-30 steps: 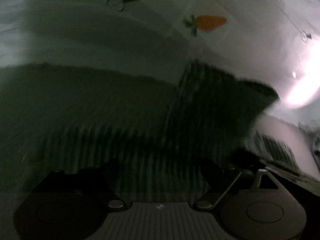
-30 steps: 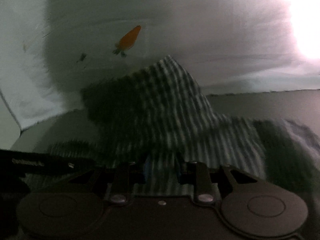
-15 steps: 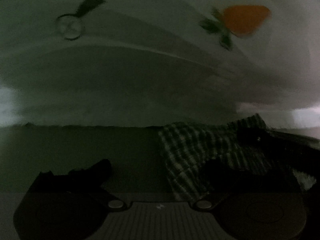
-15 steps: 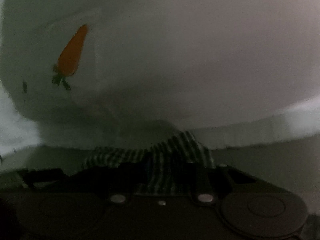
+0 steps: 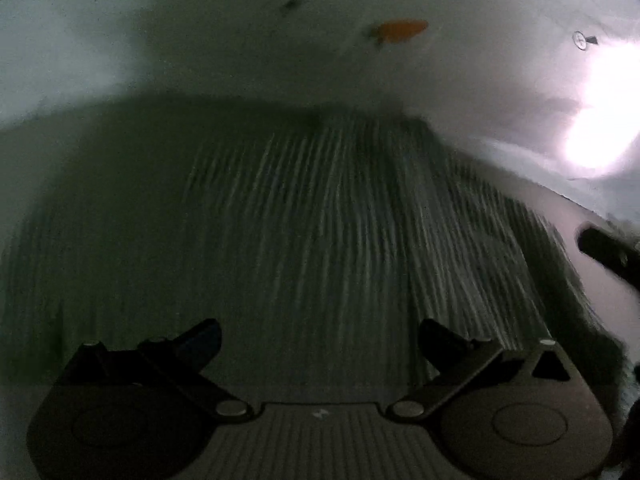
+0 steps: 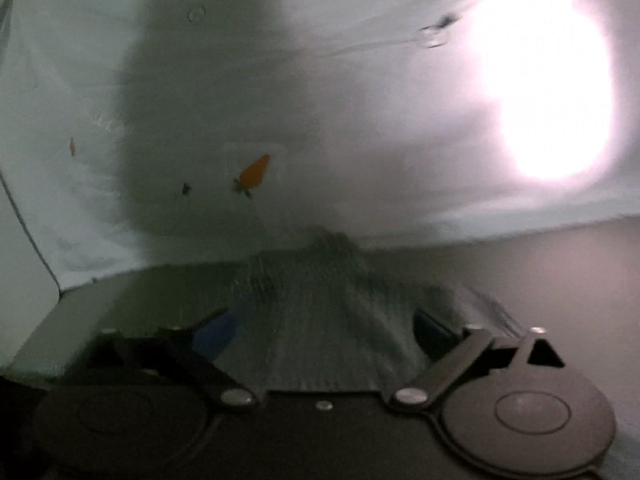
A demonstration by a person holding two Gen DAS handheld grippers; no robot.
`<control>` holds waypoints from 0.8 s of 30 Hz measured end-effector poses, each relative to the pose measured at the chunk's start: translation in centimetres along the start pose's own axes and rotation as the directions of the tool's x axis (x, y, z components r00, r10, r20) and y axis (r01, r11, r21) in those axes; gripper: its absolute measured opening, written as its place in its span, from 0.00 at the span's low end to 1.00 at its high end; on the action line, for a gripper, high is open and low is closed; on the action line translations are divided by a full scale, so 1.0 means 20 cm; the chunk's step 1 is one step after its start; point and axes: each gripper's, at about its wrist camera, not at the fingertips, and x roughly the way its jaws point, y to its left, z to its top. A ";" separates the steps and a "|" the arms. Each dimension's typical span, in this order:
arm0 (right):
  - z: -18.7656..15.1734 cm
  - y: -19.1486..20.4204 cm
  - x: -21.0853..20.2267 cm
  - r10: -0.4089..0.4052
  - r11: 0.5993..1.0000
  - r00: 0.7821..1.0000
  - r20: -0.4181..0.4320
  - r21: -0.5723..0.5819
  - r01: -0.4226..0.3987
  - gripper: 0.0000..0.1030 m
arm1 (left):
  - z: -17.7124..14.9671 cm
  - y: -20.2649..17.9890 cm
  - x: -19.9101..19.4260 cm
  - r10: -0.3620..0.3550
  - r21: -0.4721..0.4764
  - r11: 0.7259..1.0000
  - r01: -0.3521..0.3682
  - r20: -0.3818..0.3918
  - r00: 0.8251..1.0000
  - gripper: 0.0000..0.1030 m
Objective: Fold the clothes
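A dark checked garment (image 5: 320,216) lies spread on a dark table, blurred by motion. It also shows in the right wrist view (image 6: 320,304). My left gripper (image 5: 320,336) is open just above the cloth, with nothing between its fingers. My right gripper (image 6: 324,328) is open too, over the near edge of the garment. Part of the right gripper's dark body (image 5: 608,256) shows at the right edge of the left wrist view.
A white sheet backdrop (image 5: 440,92) with an orange carrot print (image 5: 400,30) hangs behind the table; the print also shows in the right wrist view (image 6: 254,172). A bright light glare (image 6: 552,92) washes out the right. The dark table (image 6: 540,264) extends to the right.
Both grippers have opened and pulled back from the backdrop. The right gripper has let go of the checked cloth, which now lies flatter on the table.
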 end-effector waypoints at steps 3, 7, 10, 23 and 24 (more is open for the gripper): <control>-0.15 -0.07 -0.23 -0.096 0.994 0.994 -0.052 0.051 0.099 0.95 | -0.25 0.00 -0.07 -0.062 -0.036 0.998 0.059 -0.111 0.992 1.00; -0.30 -0.25 -0.53 -0.161 0.971 0.984 -0.078 0.168 0.172 0.95 | -0.46 -0.08 -0.15 -0.053 0.061 0.996 0.063 -0.148 0.988 1.00; -0.38 -0.37 -0.68 -0.216 0.952 0.973 -0.084 0.201 0.229 0.95 | -0.59 -0.12 -0.17 -0.015 0.070 0.997 0.027 -0.173 0.985 1.00; -0.63 -0.66 -1.03 -0.530 0.841 0.837 -0.135 0.049 0.540 0.89 | -0.80 -0.22 -0.20 0.174 0.183 0.970 -0.162 -0.053 0.983 1.00; -0.65 -0.69 -1.06 -0.553 0.827 0.822 -0.139 0.033 0.562 0.89 | -0.81 -0.21 -0.20 0.174 0.184 0.969 -0.162 -0.047 0.984 1.00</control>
